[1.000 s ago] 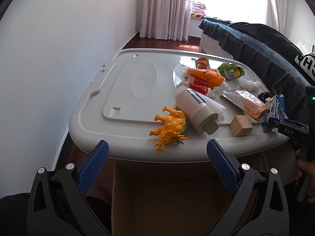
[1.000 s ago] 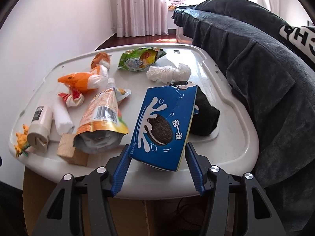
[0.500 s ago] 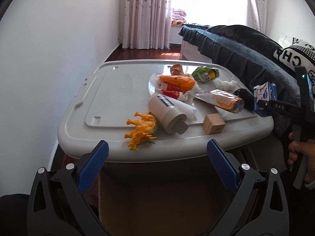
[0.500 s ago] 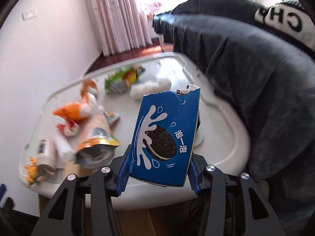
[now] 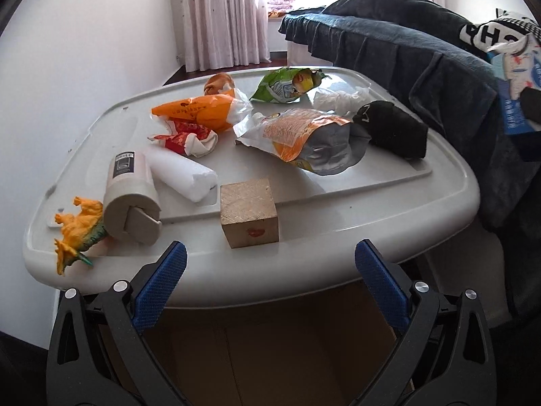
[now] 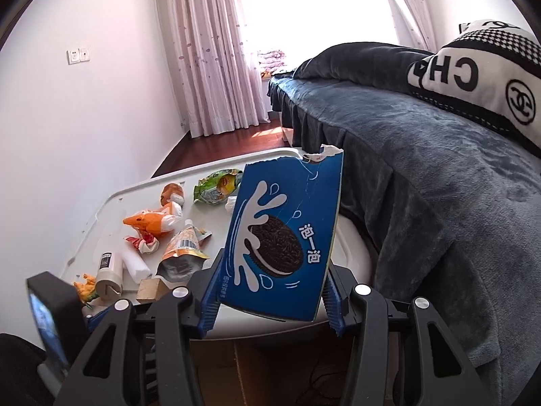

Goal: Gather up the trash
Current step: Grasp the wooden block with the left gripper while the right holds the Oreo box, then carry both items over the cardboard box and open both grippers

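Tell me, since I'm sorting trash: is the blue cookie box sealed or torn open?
Torn open. The box, clamped in the right tool, has a ragged, ripped top edge. Whether anything remains inside, I cannot tell.

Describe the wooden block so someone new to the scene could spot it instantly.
Start at the white plastic bin lid that serves as the tabletop and go to its near edge, by the open left gripper. The small light-brown wooden cube sits there, right of the foam roll. It is the only hard, square-edged item among crumpled wrappers.
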Available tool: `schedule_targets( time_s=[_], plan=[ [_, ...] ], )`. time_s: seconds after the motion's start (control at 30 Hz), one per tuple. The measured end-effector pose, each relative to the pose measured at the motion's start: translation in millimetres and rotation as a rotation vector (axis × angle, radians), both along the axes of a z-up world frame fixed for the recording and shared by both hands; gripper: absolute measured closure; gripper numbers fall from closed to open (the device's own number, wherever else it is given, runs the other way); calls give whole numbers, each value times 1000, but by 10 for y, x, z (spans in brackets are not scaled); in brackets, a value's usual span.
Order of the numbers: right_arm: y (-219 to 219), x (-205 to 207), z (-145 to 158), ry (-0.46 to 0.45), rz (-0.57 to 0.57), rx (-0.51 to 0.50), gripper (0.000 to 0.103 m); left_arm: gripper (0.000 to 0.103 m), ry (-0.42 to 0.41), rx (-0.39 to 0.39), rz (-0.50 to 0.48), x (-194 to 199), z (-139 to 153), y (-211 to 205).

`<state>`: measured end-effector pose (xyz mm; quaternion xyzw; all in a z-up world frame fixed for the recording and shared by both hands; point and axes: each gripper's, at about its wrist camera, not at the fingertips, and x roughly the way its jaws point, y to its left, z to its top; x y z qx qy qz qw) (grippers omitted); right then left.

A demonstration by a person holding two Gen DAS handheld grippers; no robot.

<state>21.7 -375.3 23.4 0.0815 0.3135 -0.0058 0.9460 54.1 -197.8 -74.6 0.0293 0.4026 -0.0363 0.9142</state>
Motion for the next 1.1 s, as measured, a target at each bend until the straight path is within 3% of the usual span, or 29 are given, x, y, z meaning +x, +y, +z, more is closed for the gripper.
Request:
schedule_targets(
  time_s=[0.1,0.23,0.27,0.3,0.33,0.37,0.47,0.6,0.67,0.87,1.1],
  plan=[
    [-21,8,-14,7,-3,14,53,6,-18,-24,27,106,-71,11],
    [-10,32,-50,25,3,30,53,9,-58,11,58,222,-72,-15],
    [0,36,-50,24,3,26,53,13,-58,1,64,244,-82,0],
    [11,36,-48,22,2,20,52,25,-47,-17,68,281,-110,29],
    [17,34,-51,20,2,16,52,53,-28,-35,75,316,-152,64],
    [22,36,-51,19,1,13,52,69,-58,-30,91,279,-134,71],
    [22,70,-78,32,-1,23,52,68,-55,-28,75,257,-134,87],
    [20,112,-122,52,2,29,52,68,-15,-148,77,299,-55,249],
    [47,117,-127,54,9,23,52,69,-52,-176,52,234,70,294],
    [184,68,-99,35,56,9,53,69,-128,-170,-79,-189,596,434],
    [613,-296,136,21,217,7,53,69,-125,-119,-22,-797,1126,986]
  ],
)
